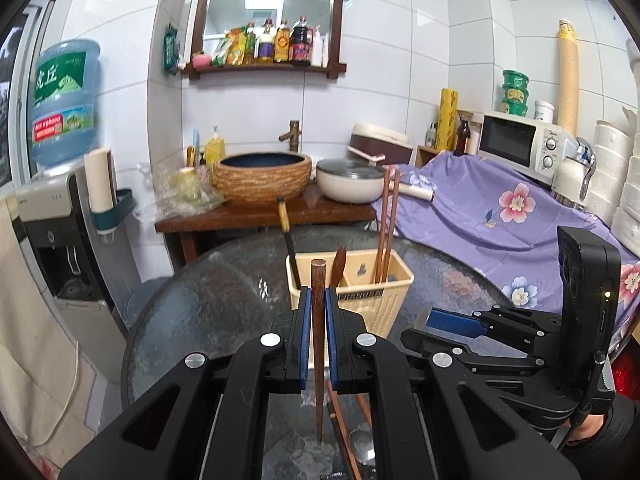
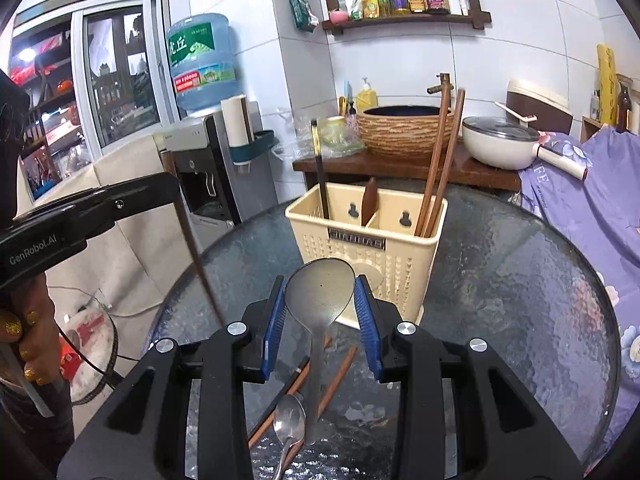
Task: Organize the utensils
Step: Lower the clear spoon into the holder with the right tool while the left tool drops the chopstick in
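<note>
Tiled kitchen corner, round glass table (image 2: pixel 520 280), cream utensil basket (image 2: pixel 372 256) as landmark.

Left gripper (image 1: pixel 319 312), near side of the basket: blue pads (image 1: pixel 306 320) almost together, clamped on a dark wooden chopstick (image 1: pixel 318 340) held upright, blunt end up, thin tip down toward the glass. Right gripper (image 2: pixel 320 312), also just in front of the basket: pads part-open, pressed on either edge of a large metal spoon (image 2: pixel 318 300), bowl up, handle straight down. Standing in the basket: two chopsticks (image 2: pixel 438 176) leaning right, a dark-handled utensil (image 2: pixel 320 168) on its left side. Flat on the glass nearer than the basket: loose chopsticks (image 2: pixel 336 380) and a small spoon (image 2: pixel 290 420).
</note>
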Motion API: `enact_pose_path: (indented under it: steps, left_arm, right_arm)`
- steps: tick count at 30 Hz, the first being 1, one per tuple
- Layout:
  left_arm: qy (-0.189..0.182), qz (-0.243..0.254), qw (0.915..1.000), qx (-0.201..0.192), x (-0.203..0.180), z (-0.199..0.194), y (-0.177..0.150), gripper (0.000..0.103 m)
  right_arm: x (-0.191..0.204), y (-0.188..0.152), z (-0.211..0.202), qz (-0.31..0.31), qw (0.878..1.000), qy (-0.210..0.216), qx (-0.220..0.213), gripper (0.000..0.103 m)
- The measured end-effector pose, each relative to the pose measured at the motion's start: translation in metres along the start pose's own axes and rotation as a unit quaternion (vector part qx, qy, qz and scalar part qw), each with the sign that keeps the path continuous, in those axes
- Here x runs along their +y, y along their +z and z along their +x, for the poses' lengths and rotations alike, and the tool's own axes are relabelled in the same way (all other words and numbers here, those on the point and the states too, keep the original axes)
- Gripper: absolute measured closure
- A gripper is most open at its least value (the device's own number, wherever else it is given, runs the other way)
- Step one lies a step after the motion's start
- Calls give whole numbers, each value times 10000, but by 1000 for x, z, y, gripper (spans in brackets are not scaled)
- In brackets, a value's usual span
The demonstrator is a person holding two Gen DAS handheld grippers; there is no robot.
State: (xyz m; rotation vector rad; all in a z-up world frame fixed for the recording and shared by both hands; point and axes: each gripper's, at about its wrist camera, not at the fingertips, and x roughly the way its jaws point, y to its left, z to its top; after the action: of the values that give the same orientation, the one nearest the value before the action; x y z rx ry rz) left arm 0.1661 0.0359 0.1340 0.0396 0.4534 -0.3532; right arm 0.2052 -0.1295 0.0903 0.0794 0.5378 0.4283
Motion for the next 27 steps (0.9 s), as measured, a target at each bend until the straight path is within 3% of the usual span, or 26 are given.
enact_pose_path:
  steps: [6,16,22,27]
  left_arm:
    - [-51,129,9994,-315,-6,-11,36,96]
    - [1,38,9964,-845,-6,-17,124,96]
    - [109,-169,9953,-948,-2,5,144,96]
    - [179,-377,9941,-999,3,29,139,96]
  right_arm:
    - [-2,32,-13,-86,9997,-22,-242,68]
    - [-14,117,-27,-100,9955,-201,-925,68]
    - [-30,148,-10,-81,9908,-494,-1258,68]
    - [-37,142,14,-68,9899,-673,-1247,68]
